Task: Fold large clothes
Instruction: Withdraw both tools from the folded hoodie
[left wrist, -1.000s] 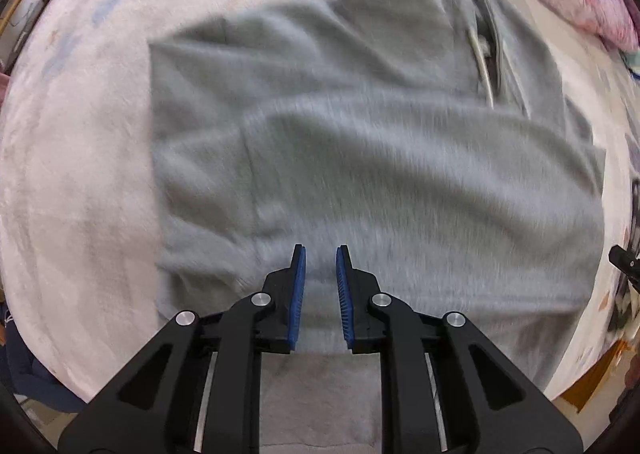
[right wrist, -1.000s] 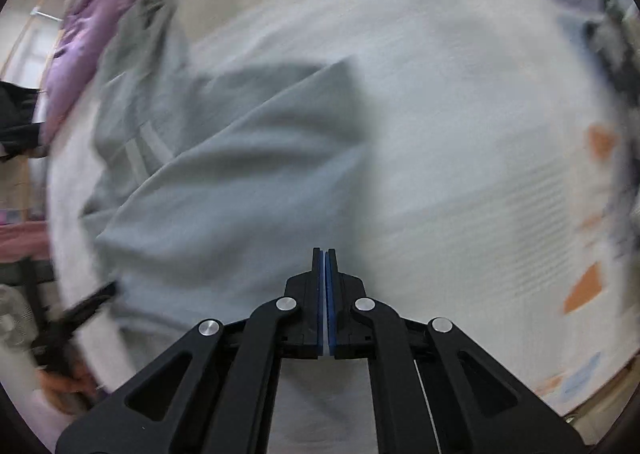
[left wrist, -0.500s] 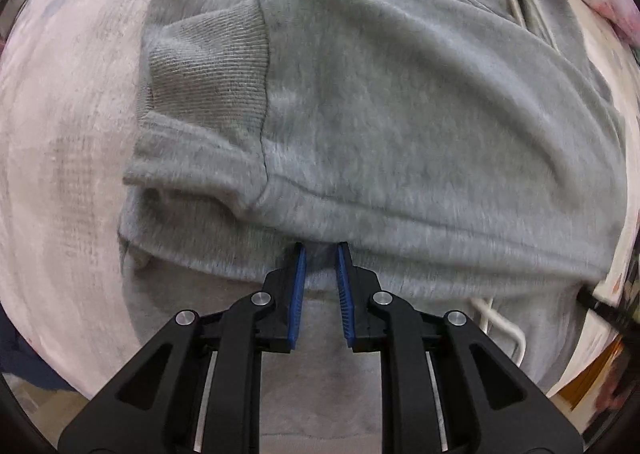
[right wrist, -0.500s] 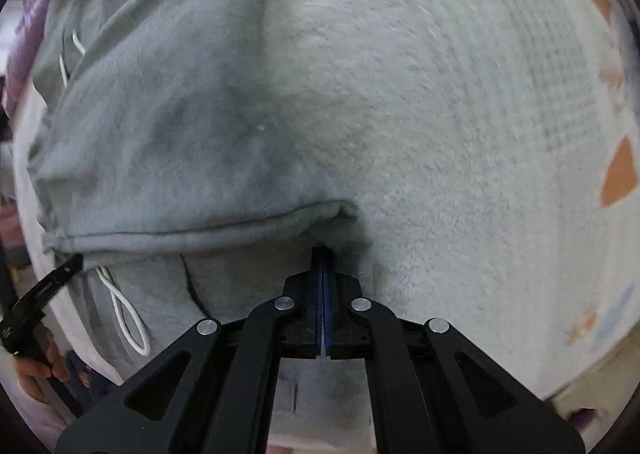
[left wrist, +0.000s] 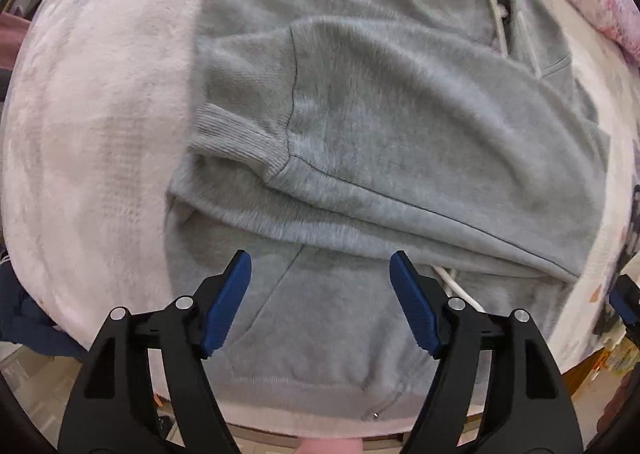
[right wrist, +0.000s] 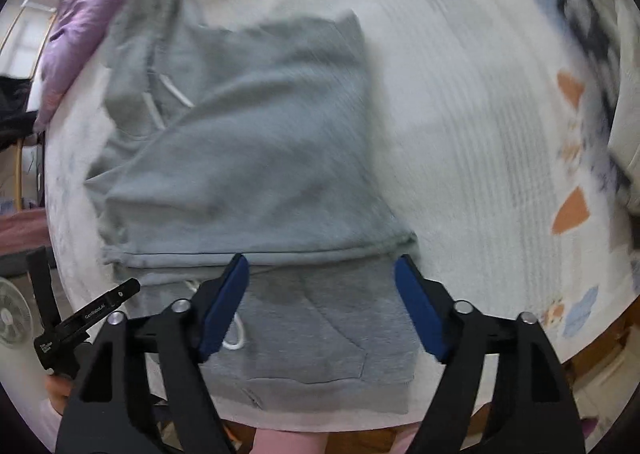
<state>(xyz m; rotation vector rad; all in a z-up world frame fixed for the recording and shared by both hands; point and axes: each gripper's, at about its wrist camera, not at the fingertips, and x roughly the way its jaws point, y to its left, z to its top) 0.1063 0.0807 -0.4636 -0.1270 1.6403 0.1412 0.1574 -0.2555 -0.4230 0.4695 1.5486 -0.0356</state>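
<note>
Both grippers, left (left wrist: pixel 320 274) & right (right wrist: pixel 322 278), gape wide w/ nothing held, hovering bottom-centre over the soft grey fleece hoodie (left wrist: pixel 380 126), frame centre, sleeve folded across; prob. lined up for re-gripping.

We hold the left gripper (left wrist: pixel 320 268) with its jaws spread wide; the blue pads (left wrist: pixel 226 304) face each other across an empty gap and grip nothing. We hold the right gripper (right wrist: pixel 322 272) in the same condition, jaws fully apart, blue pads (right wrist: pixel 420 312) clear of any contact. In the right wrist view, the left gripper's black body appears off our tool's left side, held in a hand (right wrist: pixel 56 394).
</note>
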